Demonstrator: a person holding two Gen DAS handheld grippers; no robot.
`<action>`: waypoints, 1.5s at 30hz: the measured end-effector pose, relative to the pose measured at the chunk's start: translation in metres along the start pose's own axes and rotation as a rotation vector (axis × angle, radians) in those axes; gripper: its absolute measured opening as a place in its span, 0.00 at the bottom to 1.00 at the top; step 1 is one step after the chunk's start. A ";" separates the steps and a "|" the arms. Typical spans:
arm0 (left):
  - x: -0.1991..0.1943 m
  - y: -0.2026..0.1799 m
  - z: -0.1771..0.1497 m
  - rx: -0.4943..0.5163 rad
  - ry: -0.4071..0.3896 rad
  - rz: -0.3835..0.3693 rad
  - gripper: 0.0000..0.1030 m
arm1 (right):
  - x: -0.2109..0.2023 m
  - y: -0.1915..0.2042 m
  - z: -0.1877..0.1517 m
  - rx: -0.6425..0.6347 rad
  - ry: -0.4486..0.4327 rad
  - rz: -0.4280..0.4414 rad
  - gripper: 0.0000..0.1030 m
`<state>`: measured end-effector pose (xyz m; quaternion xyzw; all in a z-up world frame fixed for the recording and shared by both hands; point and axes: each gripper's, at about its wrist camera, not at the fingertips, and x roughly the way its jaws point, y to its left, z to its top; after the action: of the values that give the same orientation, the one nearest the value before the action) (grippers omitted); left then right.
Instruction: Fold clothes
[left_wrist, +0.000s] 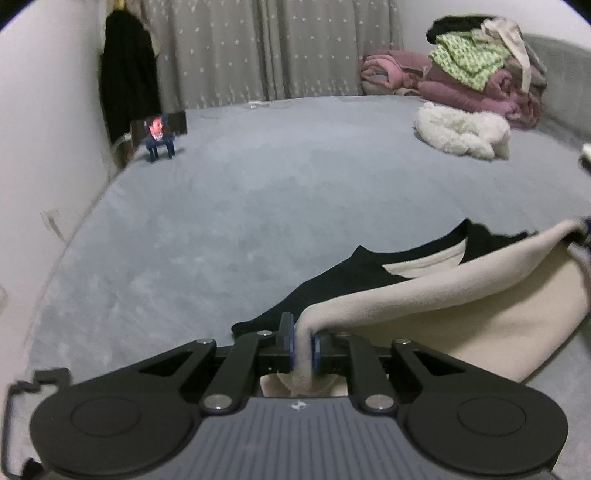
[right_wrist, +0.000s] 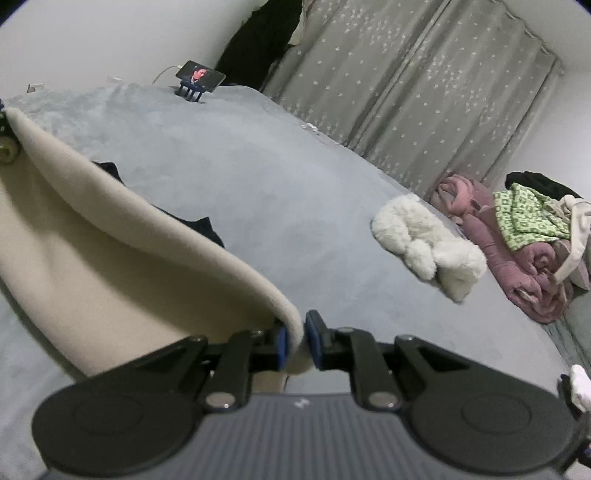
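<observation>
Over the grey bed (left_wrist: 229, 192), in the left wrist view, the left hand-held gripper (left_wrist: 303, 341) pinches a cream edge of the garment (left_wrist: 424, 295), lifted above its black part. From the right wrist view, the right hand-held gripper (right_wrist: 295, 341) clamps the opposite cream edge; fabric sags between.

Two tongs (left_wrist: 303, 347) (right_wrist: 295, 343); one garment (left_wrist: 461, 295); one phone (left_wrist: 159, 127)
</observation>
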<state>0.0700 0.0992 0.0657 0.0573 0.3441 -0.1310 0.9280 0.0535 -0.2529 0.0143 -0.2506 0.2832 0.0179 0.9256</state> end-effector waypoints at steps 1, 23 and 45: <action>0.001 0.005 0.001 -0.026 0.004 -0.019 0.14 | 0.003 -0.001 -0.001 0.005 0.000 0.006 0.14; 0.008 0.070 -0.007 -0.462 -0.031 -0.181 0.68 | 0.027 -0.049 -0.017 0.380 -0.009 0.187 0.19; 0.013 0.074 -0.009 -0.560 -0.068 -0.120 0.71 | 0.035 -0.076 -0.027 0.591 -0.006 0.238 0.23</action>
<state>0.0952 0.1690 0.0514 -0.2258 0.3382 -0.0874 0.9094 0.0824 -0.3361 0.0111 0.0639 0.3010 0.0437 0.9505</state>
